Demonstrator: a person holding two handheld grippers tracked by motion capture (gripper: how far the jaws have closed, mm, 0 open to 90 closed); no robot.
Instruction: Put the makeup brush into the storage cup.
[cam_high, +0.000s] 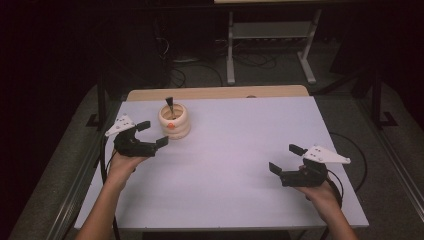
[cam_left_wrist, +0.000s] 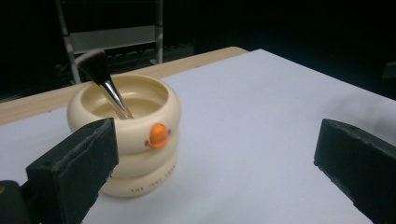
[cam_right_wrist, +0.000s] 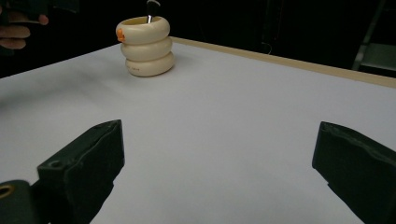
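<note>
From above, the cream ribbed ceramic holder (cam_high: 174, 120) with a dark-bristled makeup brush (cam_high: 169, 106) stands at the white desk's (cam_high: 230, 150) far left. Just beside it, the left tool (cam_high: 152, 134) gapes wide, empty. The right tool (cam_high: 286, 159), well apart, is wide too.

Left gripper view: holder (cam_left_wrist: 125, 135) near the left jaw.

Right gripper view: holder (cam_right_wrist: 145, 45) far off.

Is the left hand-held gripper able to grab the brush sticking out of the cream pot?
Probably yes. The left hand-held gripper is open right beside the pot, and nothing stands between it and the brush.
</note>
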